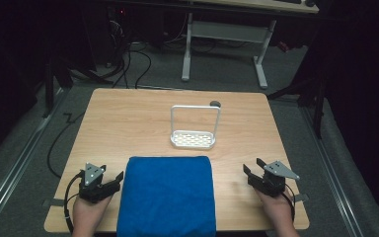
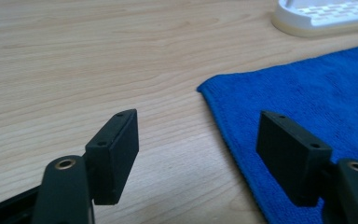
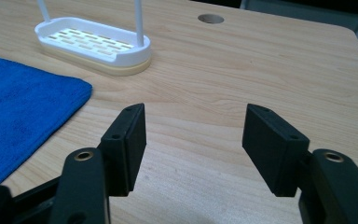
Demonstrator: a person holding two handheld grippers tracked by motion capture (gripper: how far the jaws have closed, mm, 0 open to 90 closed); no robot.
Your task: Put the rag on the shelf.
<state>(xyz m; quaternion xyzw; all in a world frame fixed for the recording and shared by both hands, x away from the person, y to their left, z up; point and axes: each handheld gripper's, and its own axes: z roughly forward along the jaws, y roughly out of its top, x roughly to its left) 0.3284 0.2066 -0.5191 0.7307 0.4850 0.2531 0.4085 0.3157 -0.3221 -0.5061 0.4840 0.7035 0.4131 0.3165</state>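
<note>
Here, a folded blue towel [image 1: 167,195] lay flat on the wooden table [image 1: 128,123], at the near edge and midway between the two hands; its near side reached the table's front edge, and its far edge stopped just short of a white rack [image 1: 193,134]; the rack's slotted tray sat on a cream base, with a tall white loop handle standing upright over it, near the table's middle; beyond the rack, close to the far edge, a round cable hole [image 1: 215,103] was set in the tabletop.

The left gripper [image 1: 112,180] rested at the towel's left side, held from below by the person's left hand [image 1: 90,213]; its jaws stood wide apart with nothing between them; in the left gripper view the left gripper [image 2: 200,151] had one jaw over bare wood and the other over the towel's [image 2: 307,93] hemmed left edge, though whether that jaw touched the cloth could not be told; the rack's [image 2: 326,16] base showed at the top right of that view.

The right gripper [image 1: 254,168] was well apart from the towel, on bare wood to its right, in the right hand [image 1: 276,210]; seen in its own view, the right gripper [image 3: 193,144] was likewise spread wide and empty, over bare tabletop; the towel's [image 3: 23,112] corner lay to the left there, with the rack [image 3: 93,44] behind it and the cable hole [image 3: 210,18] farther back.
</note>
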